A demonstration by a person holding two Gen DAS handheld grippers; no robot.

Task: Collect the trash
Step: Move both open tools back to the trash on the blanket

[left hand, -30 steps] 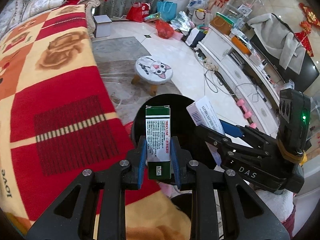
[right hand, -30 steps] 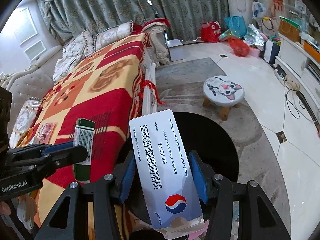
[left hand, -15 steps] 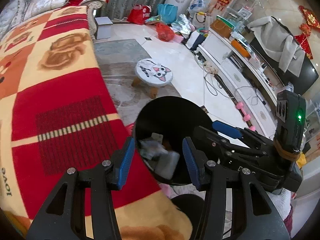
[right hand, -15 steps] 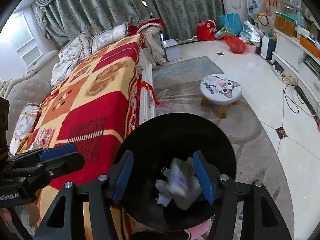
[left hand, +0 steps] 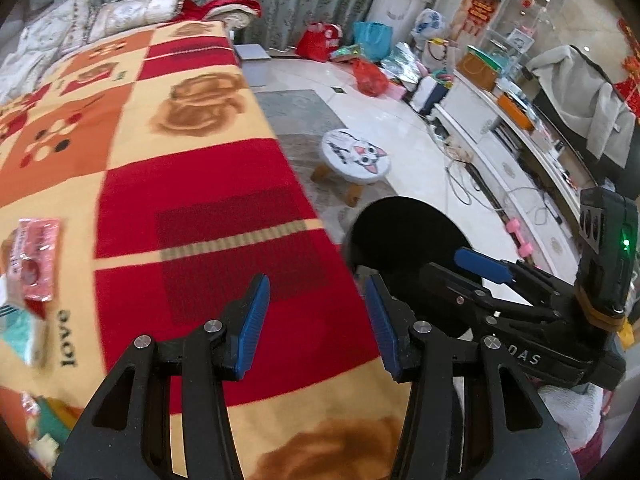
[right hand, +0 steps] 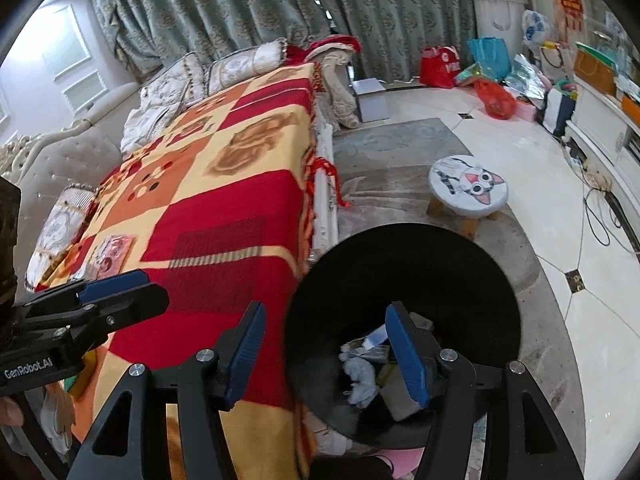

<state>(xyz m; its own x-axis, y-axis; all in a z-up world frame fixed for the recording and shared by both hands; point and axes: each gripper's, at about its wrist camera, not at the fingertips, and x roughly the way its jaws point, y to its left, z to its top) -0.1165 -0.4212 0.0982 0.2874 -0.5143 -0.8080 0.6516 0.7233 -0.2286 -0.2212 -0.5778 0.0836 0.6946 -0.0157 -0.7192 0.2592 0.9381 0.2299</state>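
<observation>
A black round trash bin (right hand: 404,280) stands beside the sofa and holds crumpled paper and boxes (right hand: 372,368). The bin also shows in the left wrist view (left hand: 404,232). My left gripper (left hand: 316,312) is open and empty above the red and yellow blanket (left hand: 192,184). My right gripper (right hand: 324,344) is open and empty, over the bin's left rim. A pink packet (left hand: 34,256) and a teal packet (left hand: 22,332) lie on the blanket at the left. The pink packet also shows in the right wrist view (right hand: 112,254).
A small cat-face stool (right hand: 468,184) stands on the grey rug beyond the bin. Bags (right hand: 480,64) are piled by the curtains. A white cabinet (left hand: 520,160) with cables runs along the right wall. Cushions (right hand: 240,68) sit at the sofa's far end.
Both grippers opened and dropped the green box and the white tablet box into the bin. Since then both have swung left, toward the blanket.
</observation>
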